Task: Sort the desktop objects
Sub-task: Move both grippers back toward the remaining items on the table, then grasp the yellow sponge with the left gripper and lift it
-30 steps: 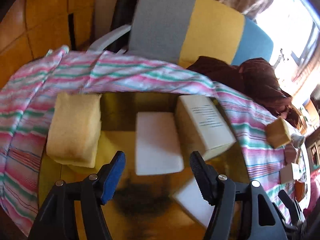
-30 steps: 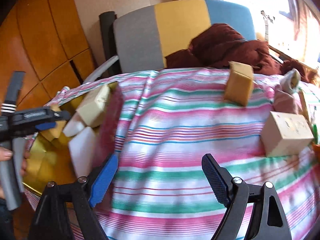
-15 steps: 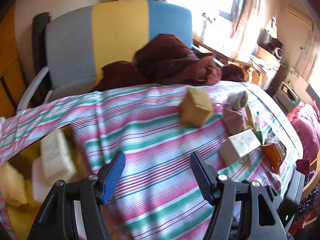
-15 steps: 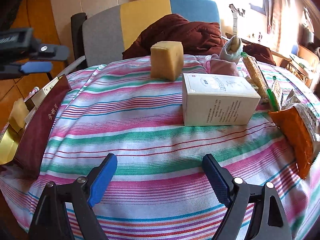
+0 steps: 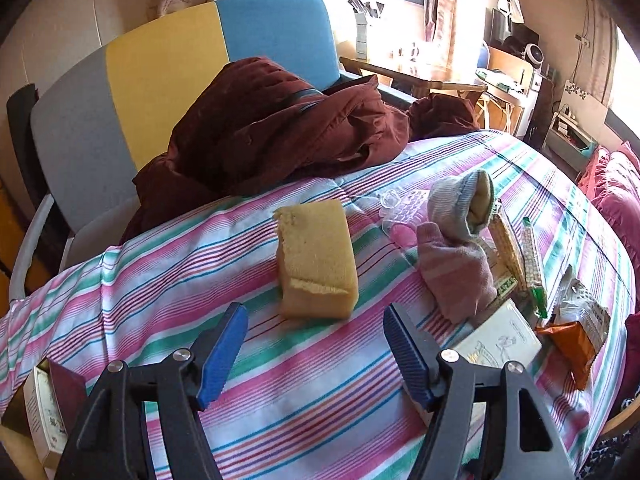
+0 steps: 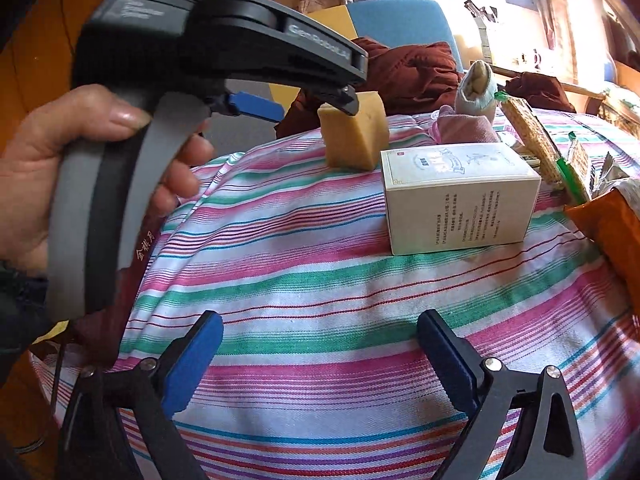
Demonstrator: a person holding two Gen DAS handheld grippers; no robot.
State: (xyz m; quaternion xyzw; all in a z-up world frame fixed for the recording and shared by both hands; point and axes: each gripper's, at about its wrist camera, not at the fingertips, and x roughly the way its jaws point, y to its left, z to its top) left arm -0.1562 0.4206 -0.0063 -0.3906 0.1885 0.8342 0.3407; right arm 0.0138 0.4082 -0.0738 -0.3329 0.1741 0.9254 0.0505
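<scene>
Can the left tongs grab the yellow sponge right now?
Probably yes. The left tongs are open and empty, and the yellow sponge lies just ahead on the striped cloth, with nothing between them.

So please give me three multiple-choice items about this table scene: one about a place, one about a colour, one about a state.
1. Where does the yellow sponge lie?
A. On the striped cloth
B. On the chair
C. Inside the white box

2. What colour are the pads of the left tongs?
A. Red
B. Blue
C. Green

3. What state are the right tongs in?
A. Shut on the white box
B. Shut on a sock
C. Open, holding nothing

Answers:
1 A, the sponge rests on the stripes.
2 B, both pads show blue.
3 C, only cloth shows between the fingers.
</scene>
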